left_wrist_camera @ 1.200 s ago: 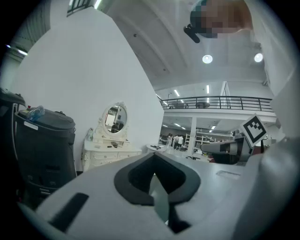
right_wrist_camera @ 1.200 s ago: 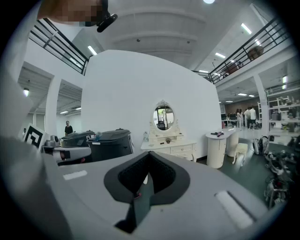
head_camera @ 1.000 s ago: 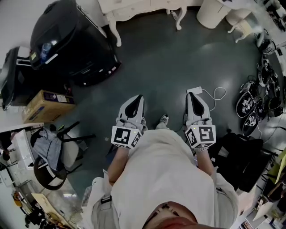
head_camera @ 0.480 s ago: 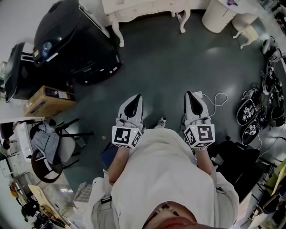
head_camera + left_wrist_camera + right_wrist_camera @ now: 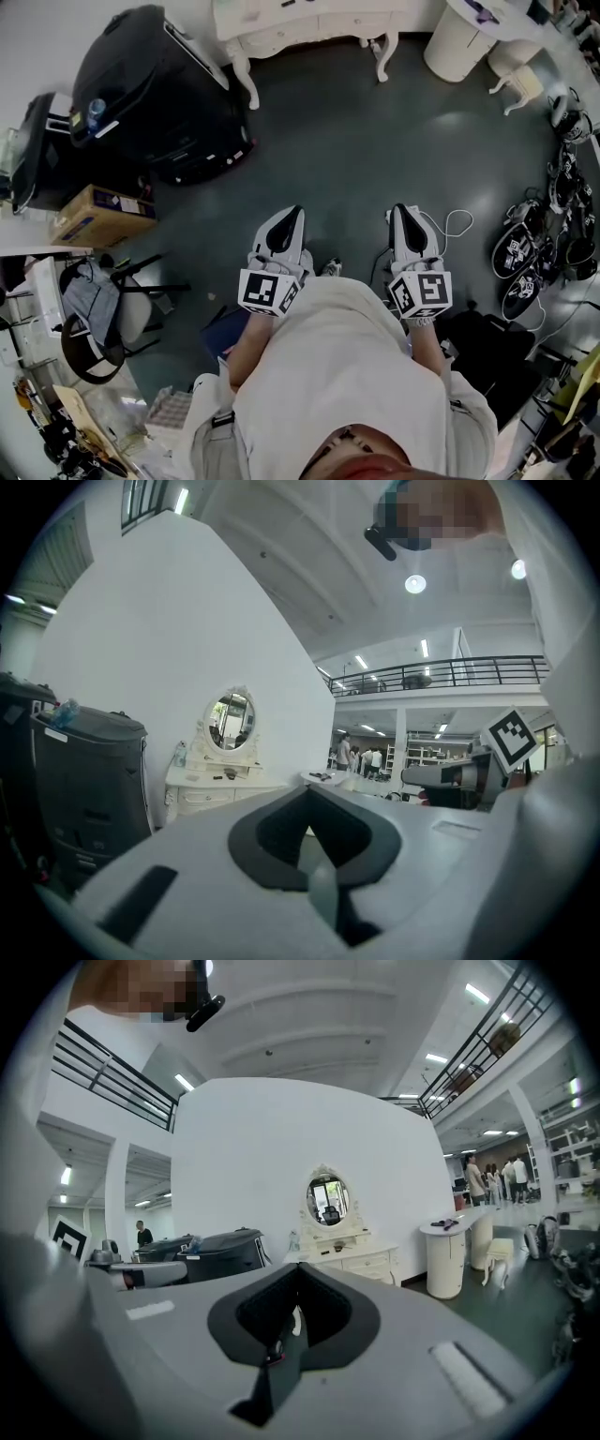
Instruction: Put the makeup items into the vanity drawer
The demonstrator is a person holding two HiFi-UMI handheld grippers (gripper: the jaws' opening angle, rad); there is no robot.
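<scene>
The white vanity (image 5: pixel 298 25) with curved legs stands against the far wall, at the top of the head view. It carries an oval mirror (image 5: pixel 232 721), and small items on its top (image 5: pixel 228 775) are too small to tell apart. Its drawers (image 5: pixel 368 1264) look closed. My left gripper (image 5: pixel 290 217) and right gripper (image 5: pixel 400 213) are held level side by side over the dark floor, well short of the vanity. Both are shut with nothing between the jaws.
Large black cases (image 5: pixel 155 84) and a cardboard box (image 5: pixel 98 216) stand at the left. A white round pedestal table (image 5: pixel 459 42) and a stool (image 5: pixel 520 80) are at the far right. Dark gear (image 5: pixel 530 253) lies along the right side, and a white cable (image 5: pixel 452 221) on the floor.
The vanity and the black cases have slid down into the head view as the person walks toward them. Both grippers keep the same shut, level pose.
</scene>
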